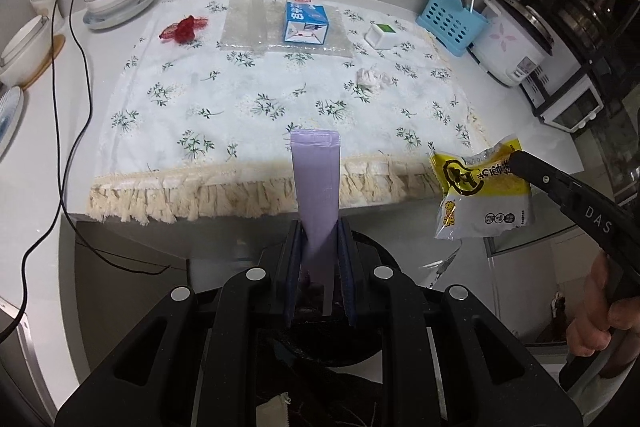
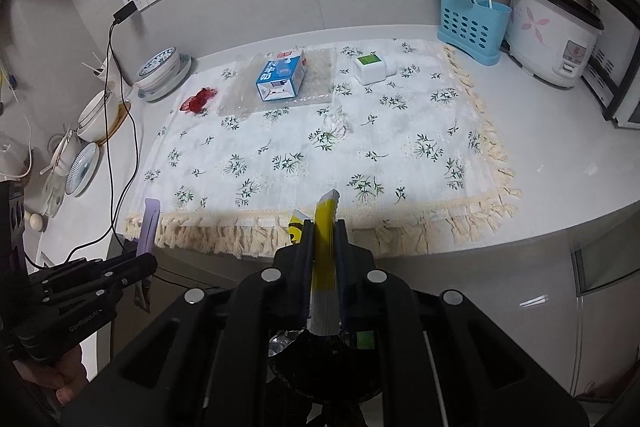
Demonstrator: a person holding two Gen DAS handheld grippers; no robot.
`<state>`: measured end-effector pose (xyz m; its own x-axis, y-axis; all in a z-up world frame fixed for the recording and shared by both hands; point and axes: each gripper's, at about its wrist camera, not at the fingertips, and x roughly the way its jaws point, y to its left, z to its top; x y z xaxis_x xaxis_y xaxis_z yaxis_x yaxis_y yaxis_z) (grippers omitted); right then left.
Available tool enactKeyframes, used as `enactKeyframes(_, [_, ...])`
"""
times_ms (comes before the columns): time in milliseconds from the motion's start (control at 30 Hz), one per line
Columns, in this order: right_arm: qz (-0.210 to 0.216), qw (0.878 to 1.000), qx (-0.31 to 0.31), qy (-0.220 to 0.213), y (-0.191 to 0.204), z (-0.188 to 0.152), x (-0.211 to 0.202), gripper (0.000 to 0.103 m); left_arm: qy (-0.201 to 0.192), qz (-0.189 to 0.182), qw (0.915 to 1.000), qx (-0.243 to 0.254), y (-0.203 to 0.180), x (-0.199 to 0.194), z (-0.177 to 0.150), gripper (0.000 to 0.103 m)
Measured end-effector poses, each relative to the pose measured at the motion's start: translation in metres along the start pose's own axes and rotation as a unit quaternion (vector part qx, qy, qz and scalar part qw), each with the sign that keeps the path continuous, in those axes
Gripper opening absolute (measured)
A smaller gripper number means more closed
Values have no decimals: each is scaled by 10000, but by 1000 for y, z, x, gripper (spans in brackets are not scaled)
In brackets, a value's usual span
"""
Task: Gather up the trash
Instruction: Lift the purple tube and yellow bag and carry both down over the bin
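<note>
My left gripper (image 1: 319,227) is shut on a purple packet (image 1: 315,183), held upright off the counter's front edge; it also shows in the right wrist view (image 2: 147,227). My right gripper (image 2: 323,227) is shut on a yellow and white snack wrapper (image 2: 325,251), also seen in the left wrist view (image 1: 482,191). On the floral cloth (image 2: 304,155) lie a blue milk carton (image 2: 281,75), a red net scrap (image 2: 198,99), a crumpled tissue (image 2: 337,122), a white and green cube box (image 2: 371,68) and a clear plastic sheet (image 2: 320,75).
Bowls and plates (image 2: 160,71) stand at the left with a black cable (image 2: 108,131). A blue utensil holder (image 2: 472,27) and a rice cooker (image 2: 552,39) stand at the right. A dark bin opening (image 2: 320,359) lies below my grippers.
</note>
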<state>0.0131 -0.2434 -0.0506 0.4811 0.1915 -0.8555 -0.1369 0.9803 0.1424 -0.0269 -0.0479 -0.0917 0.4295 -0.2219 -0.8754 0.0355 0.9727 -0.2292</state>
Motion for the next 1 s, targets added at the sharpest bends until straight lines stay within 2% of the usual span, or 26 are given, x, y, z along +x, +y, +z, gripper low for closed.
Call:
enactKeyframes(467, [-100,9995,-153,251,-20,-63,-1,9,414,-99,9989,205,-27,33,-56,17])
enactKeyframes(667, [-42,9989,-283,379,-25,-90,14,9,551,-147,9981,214,-36,55,-80,17])
enactKeyframes(1000, [3,9978,-381,545,-30,-118,59,9,518,-9,9984,246,-40,102,-108,17])
